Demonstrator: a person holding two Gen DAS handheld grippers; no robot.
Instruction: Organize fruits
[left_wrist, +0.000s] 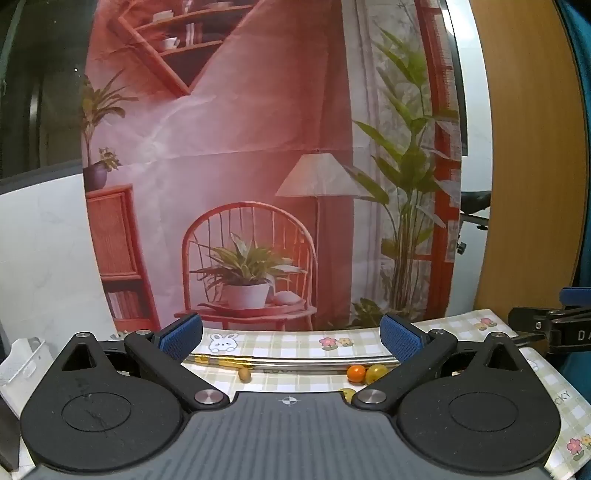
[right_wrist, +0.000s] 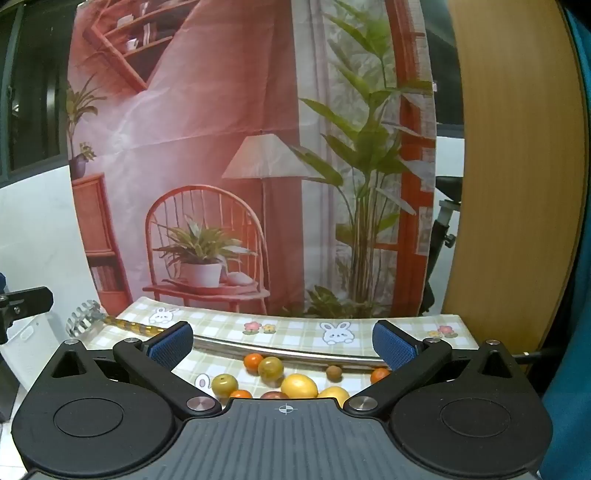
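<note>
left black blue-padded gripper (left_wrist: 291, 339) wide, empty | right black blue-padded gripper (right_wrist: 282, 341) wide, empty | long silver metal rod (right_wrist: 288, 352) lies behind round yellow and orange fruits (right_wrist: 299, 386) on checked tablecloth (right_wrist: 295, 328)

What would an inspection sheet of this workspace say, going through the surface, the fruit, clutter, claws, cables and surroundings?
Surface: checked tablecloth with rabbit and flower prints covers the table.
Job's things: loose fruits lie on the cloth: a lemon, an orange fruit, a green-yellow fruit, a small brown fruit and others partly hidden.
Clutter: a long metal rod with a gold handle lies across the cloth; a white basket sits at the left edge.
Claws: left claw open, empty; right claw open, empty.
Cables: nothing seen.
Surroundings: printed backdrop of a room behind; wooden panel on the right.
</note>
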